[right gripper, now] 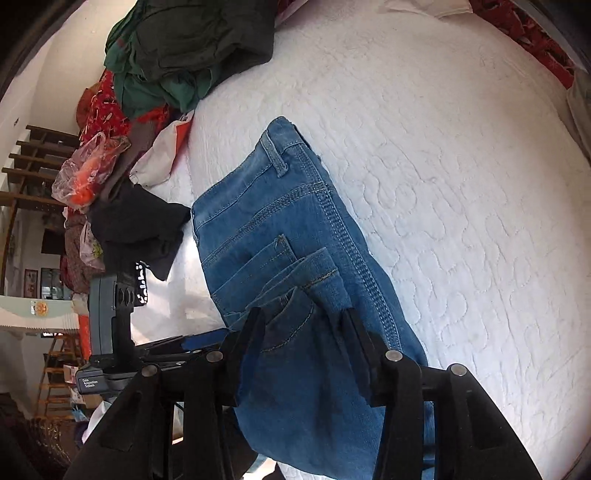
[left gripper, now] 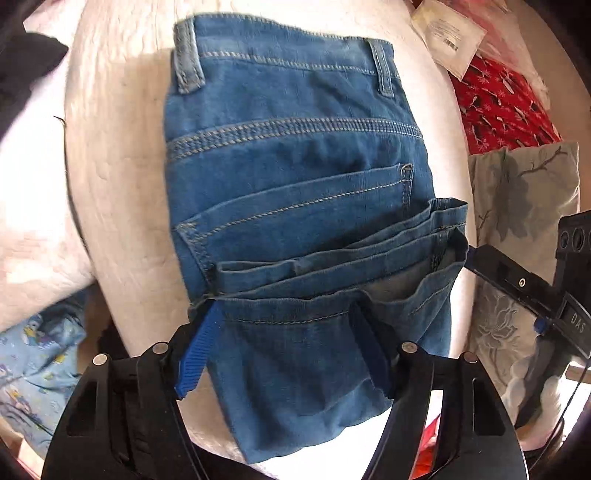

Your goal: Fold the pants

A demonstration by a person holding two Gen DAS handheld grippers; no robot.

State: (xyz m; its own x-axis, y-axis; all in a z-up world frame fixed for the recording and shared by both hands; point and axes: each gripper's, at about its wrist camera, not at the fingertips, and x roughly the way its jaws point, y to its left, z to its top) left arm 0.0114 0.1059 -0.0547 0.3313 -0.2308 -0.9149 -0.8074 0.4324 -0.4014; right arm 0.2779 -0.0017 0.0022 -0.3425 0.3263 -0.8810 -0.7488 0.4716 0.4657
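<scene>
We see a bed (right gripper: pixel 461 166) covered with a white quilted spread, and on it the blue jeans (left gripper: pixel 295 166), folded into a compact stack with the waistband at the far end and the hems near us.

From the left wrist, the right side of the bed holds a red patterned cloth (left gripper: pixel 502 107), a white packet (left gripper: pixel 448 35) and a grey floral pillow (left gripper: pixel 524 192); a pale blue printed fabric (left gripper: pixel 37 358) lies at the near left. The right gripper's body shows at the right edge.

From the right wrist we get the room instead: a heap of dark green clothes (right gripper: pixel 184 51) at the far left of the bed, a clear plastic bag (right gripper: pixel 88 166) with something orange in it, a black garment (right gripper: pixel 140 225) just beside the jeans, and wooden shelving (right gripper: pixel 33 162) along the wall.

The left gripper (left gripper: pixel 284 343) has its jaws spread around the near fold of the jeans, pads apart from the cloth. The right gripper (right gripper: pixel 303 339) straddles the hem edge likewise; its jaws seem released, though shadow makes contact hard to judge.
</scene>
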